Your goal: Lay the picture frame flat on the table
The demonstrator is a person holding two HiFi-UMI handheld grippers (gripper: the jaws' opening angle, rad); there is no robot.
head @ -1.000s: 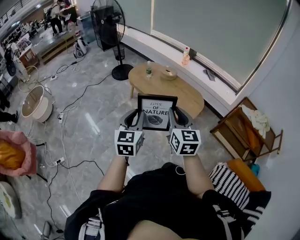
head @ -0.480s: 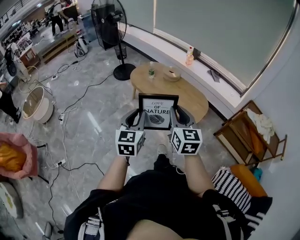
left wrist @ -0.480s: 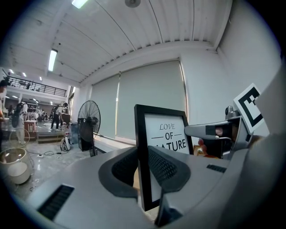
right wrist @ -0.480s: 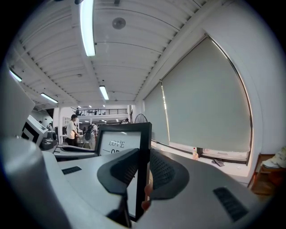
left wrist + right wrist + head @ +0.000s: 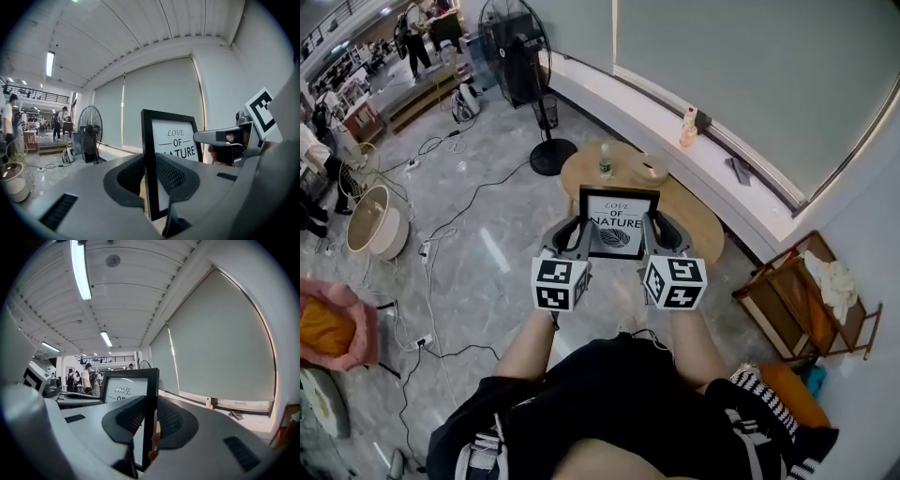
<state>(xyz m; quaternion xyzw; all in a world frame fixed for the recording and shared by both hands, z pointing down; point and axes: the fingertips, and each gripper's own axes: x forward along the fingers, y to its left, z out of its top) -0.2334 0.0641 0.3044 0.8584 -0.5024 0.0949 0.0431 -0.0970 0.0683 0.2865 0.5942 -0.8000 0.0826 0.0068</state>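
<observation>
Left gripper, right gripper clamped opposite edges of black rectangular picture frame, seemingly above oval wooden table; uneven release could drop it

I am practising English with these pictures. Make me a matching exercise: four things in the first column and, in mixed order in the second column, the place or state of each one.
Column 1
1. picture frame
2. small bottle
3. standing fan
4. left gripper

Column 2
a. stands on the floor, beyond the table
b. held upright in the air
c. stands on the round wooden table
d. shut on the frame's left edge

Pairs: 1-b, 2-c, 3-a, 4-d
</observation>
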